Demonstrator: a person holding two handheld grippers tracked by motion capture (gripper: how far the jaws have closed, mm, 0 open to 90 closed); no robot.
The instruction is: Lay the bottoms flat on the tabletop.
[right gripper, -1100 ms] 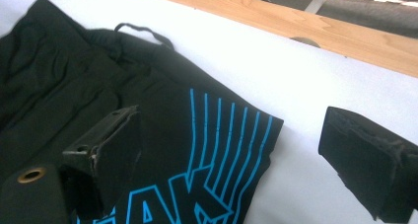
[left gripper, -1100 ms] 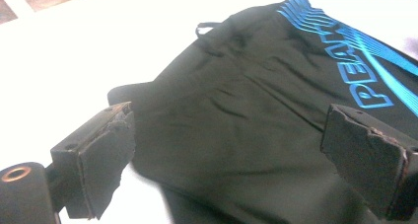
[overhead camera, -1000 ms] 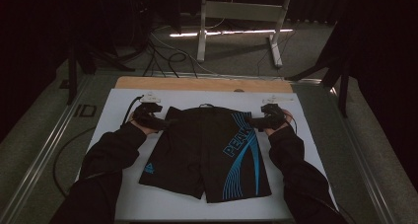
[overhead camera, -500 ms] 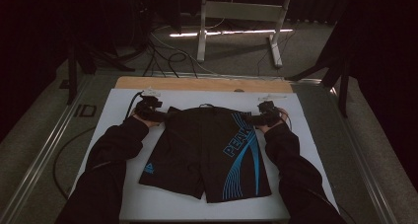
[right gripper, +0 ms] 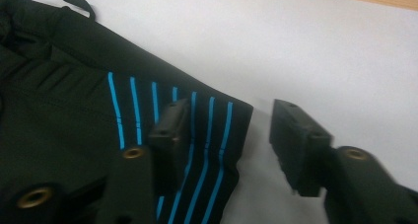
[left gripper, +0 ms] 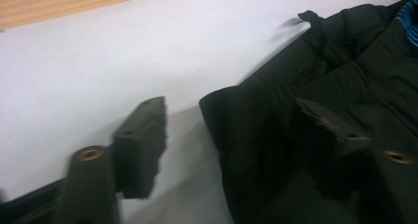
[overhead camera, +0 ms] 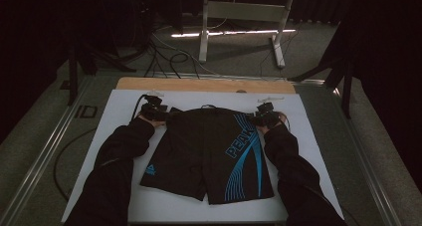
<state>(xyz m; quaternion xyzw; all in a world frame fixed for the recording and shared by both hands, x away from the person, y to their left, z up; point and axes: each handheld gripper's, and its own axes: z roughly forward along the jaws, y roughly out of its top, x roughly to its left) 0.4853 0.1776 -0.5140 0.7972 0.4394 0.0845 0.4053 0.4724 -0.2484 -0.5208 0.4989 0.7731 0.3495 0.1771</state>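
Black shorts (overhead camera: pixel 206 154) waistband corners straddled by closing left gripper (left gripper: pixel 231 135), right gripper (right gripper: pixel 229 135)

The shorts (overhead camera: pixel 206 154) lie flat on the mat (overhead camera: pixel 318 151) (a gripper at each waistband corner), wooden edge (overhead camera: pixel 204 84) behind

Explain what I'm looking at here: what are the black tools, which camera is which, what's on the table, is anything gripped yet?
No robot here: a person in dark sleeves holds a hand-held two-jaw gripper in each hand. The high view looks down from above the person's side; the other two cameras ride on the grippers and look along their black jaws.

On the white table sheet lie black swim shorts with blue stripes, flat, waistband away from the person. The left gripper is at one waistband corner, the right gripper at the other.

Both pairs of jaws have just been closing. In each gripper view one jaw is over the fabric, the other over the bare sheet, with the corner between them; the pads do not pinch it yet.
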